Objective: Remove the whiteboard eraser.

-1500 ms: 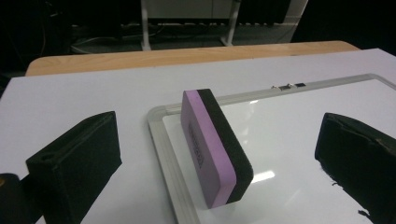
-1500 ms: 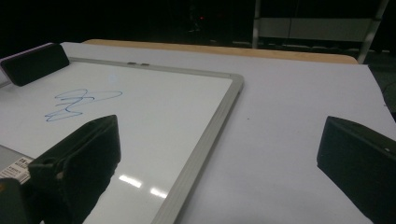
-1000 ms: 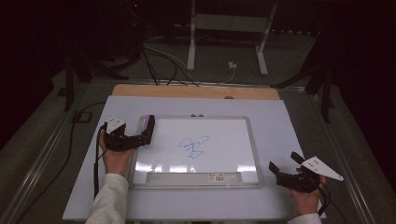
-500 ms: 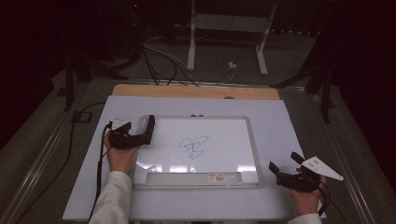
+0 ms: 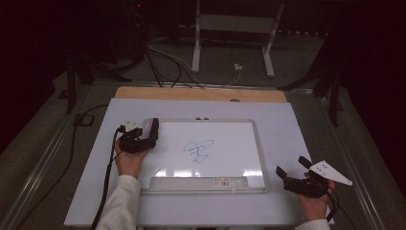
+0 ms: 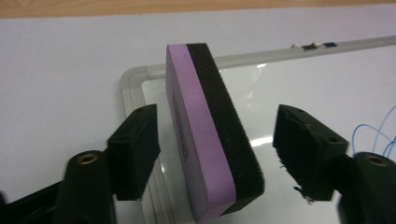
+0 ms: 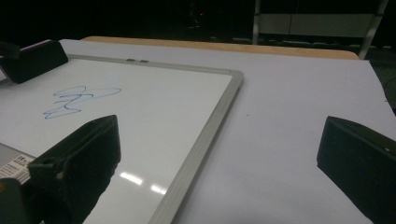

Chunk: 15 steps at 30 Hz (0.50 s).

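Observation:
A purple eraser with black felt [image 5: 152, 128] [image 6: 205, 140] stands on edge at the top-left corner of the whiteboard [image 5: 258, 143] [image 6: 130, 79] [image 7: 205, 135]. My left gripper [image 5: 146, 136] [image 6: 219, 130] straddles it. Its jaws have just been closing, and a gap still shows between each pad and the eraser. A blue scribble [image 5: 197, 150] [image 7: 74, 100] marks the board's middle. My right gripper [image 5: 291, 166] [image 7: 222, 137] rests open off the board's lower-right corner, with nothing between its jaws.
The board lies on a white sheet [image 5: 297, 120] with a wooden strip [image 5: 201, 93] along its far edge. A labelled tray [image 5: 201, 183] runs along the board's near edge. Cables [image 5: 163, 57] and a metal stand [image 5: 232, 28] lie on the floor beyond.
My left gripper has shifted a little toward the eraser and sunk, and its jaws have narrowed around it. The right hand has kept still.

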Each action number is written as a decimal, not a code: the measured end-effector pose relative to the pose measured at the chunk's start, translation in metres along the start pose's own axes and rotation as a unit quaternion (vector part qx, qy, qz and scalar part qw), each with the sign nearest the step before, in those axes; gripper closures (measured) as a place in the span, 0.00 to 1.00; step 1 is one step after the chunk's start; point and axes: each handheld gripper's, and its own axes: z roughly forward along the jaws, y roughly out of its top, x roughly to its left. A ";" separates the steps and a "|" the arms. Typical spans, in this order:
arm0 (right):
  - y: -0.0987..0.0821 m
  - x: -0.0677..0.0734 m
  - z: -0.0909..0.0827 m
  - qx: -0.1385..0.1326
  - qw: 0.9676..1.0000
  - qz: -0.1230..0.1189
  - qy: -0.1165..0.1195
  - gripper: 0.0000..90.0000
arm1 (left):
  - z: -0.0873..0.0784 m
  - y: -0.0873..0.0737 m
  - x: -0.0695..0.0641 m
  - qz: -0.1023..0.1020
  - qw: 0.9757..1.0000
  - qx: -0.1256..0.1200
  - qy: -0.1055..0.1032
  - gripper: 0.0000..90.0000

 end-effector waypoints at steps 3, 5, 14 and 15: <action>0.000 0.000 0.000 0.001 1.000 -0.001 -0.001 0.00 | 0.003 0.000 0.000 -0.001 1.000 0.007 -0.002 0.43; 0.000 0.000 0.000 0.001 1.000 -0.002 -0.001 0.00 | 0.004 0.000 -0.001 0.000 1.000 0.009 -0.008 0.48; 0.000 0.000 0.000 0.001 1.000 -0.003 -0.002 0.00 | 0.002 0.001 0.001 -0.001 1.000 0.008 0.004 0.69; 0.000 0.000 0.000 0.002 1.000 -0.003 -0.002 0.00 | 0.002 0.001 0.001 0.001 1.000 0.008 0.006 0.70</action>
